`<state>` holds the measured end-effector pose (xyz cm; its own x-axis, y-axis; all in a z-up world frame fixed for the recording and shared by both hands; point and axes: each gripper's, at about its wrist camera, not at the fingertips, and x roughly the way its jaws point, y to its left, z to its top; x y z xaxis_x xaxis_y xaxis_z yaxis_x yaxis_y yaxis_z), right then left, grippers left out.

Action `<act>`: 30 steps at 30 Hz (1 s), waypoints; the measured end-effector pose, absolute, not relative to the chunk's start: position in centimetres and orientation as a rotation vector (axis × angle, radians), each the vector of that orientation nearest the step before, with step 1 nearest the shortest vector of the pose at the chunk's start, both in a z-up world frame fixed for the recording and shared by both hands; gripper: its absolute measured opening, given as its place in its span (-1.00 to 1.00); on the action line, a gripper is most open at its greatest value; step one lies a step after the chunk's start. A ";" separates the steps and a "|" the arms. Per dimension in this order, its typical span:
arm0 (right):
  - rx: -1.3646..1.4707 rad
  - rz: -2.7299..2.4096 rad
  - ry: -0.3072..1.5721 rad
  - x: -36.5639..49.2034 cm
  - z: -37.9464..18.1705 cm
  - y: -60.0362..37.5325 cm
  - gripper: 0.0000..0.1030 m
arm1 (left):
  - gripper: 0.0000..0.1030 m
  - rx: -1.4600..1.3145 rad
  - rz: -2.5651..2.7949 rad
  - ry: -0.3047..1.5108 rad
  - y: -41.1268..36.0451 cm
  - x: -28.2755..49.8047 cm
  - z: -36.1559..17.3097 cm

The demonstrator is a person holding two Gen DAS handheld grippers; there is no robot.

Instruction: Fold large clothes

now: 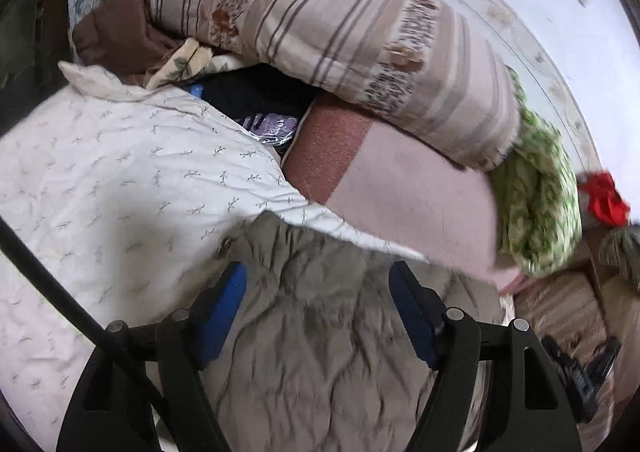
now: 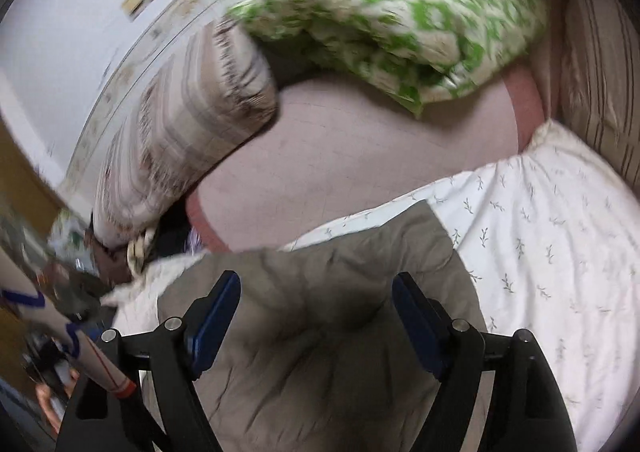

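A wrinkled grey-khaki garment [image 1: 320,316] lies on a white sprig-patterned sheet [image 1: 120,180] on the bed. My left gripper [image 1: 318,280] hovers over the garment with its blue-padded jaws wide apart, holding nothing. In the right wrist view the same garment [image 2: 312,316] lies below my right gripper [image 2: 316,288], which is also open and empty; the garment's far edge lies just beyond the fingertips. Both views are motion-blurred.
A striped beige pillow [image 1: 340,32] rests on a pink blanket [image 1: 400,188] behind the garment. A green-and-white floral quilt [image 2: 392,12] and brown cloth [image 1: 120,32] lie further back. A red item [image 1: 604,196] sits at the right. The white sheet [image 2: 540,212] extends right.
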<state>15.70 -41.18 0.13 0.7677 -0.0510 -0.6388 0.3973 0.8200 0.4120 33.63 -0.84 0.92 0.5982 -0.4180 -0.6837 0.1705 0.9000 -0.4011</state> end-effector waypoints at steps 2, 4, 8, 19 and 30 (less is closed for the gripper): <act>0.461 -0.250 0.701 15.8 0.5 -38.1 0.51 | 0.41 -0.252 -0.329 0.850 -0.7 30.8 0.9; 0.393 -0.212 0.745 16.2 0.1 -35.5 0.09 | 0.41 -0.198 -0.324 0.846 -0.7 27.4 0.3; 0.321 -0.145 0.804 18.7 -1.7 -30.9 0.04 | 0.41 -0.117 -0.323 0.873 -0.6 22.4 -2.8; 0.294 -0.315 0.892 29.5 -12.1 -31.4 0.08 | 0.41 -0.068 -0.295 0.696 1.6 18.5 -6.7; 0.302 -0.335 0.866 31.1 -14.3 -32.5 0.09 | 0.41 -0.075 -0.209 0.637 4.4 19.0 -7.4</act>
